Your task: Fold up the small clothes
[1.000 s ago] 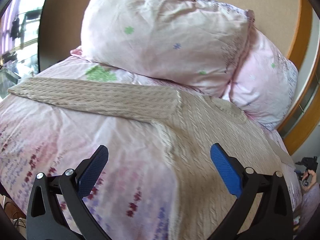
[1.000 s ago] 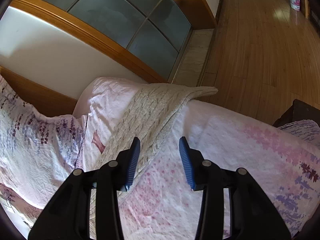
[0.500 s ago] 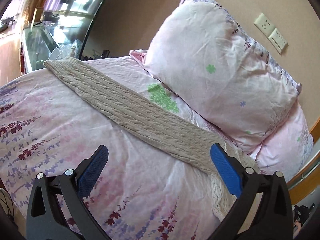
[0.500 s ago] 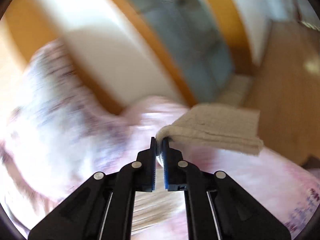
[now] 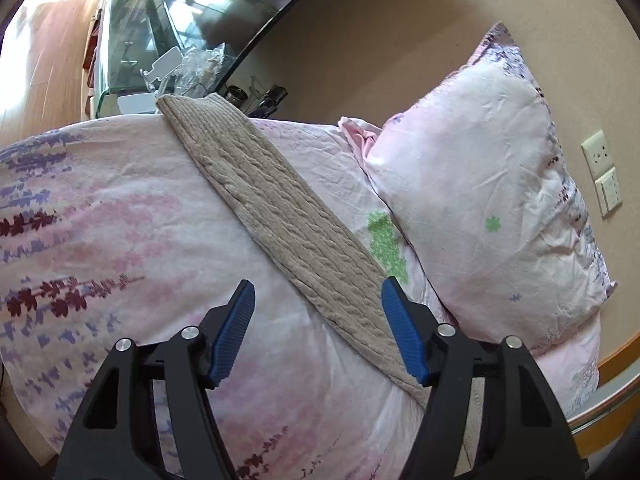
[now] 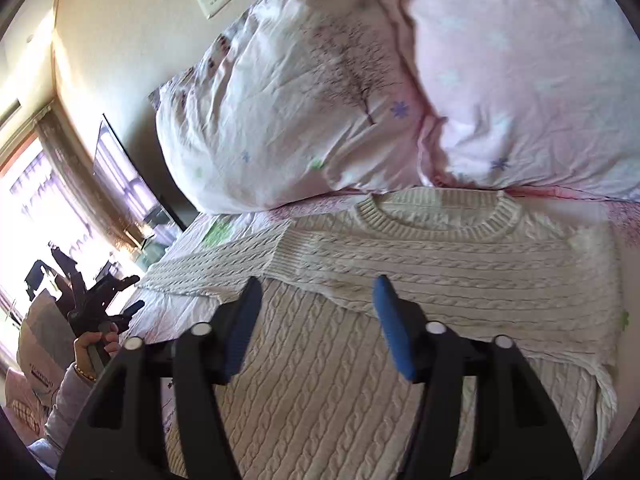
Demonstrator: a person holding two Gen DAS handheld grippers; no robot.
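A beige cable-knit sweater [image 6: 400, 272] lies flat on the bed, collar toward the pillows. One sleeve is folded across its chest [image 6: 460, 280]. The other sleeve [image 5: 280, 216] stretches out straight over the floral duvet toward the bed's edge. My left gripper [image 5: 316, 328] is open and empty, hovering just above that outstretched sleeve near the shoulder end. My right gripper [image 6: 316, 320] is open and empty above the sweater's body, just below the folded sleeve. The left gripper also shows far left in the right wrist view [image 6: 120, 312].
Two pink floral pillows [image 6: 320, 100] lean against the headboard behind the sweater's collar. A glass bedside table [image 5: 160, 60] with clutter stands past the sleeve's cuff. Wall sockets [image 5: 604, 172] are on the wall. The duvet [image 5: 100, 240] covers the bed.
My right gripper, shut on the right sleeve half a second ago, has laid it across the chest and opened. My left gripper has swung left along the other sleeve and narrowed its opening.
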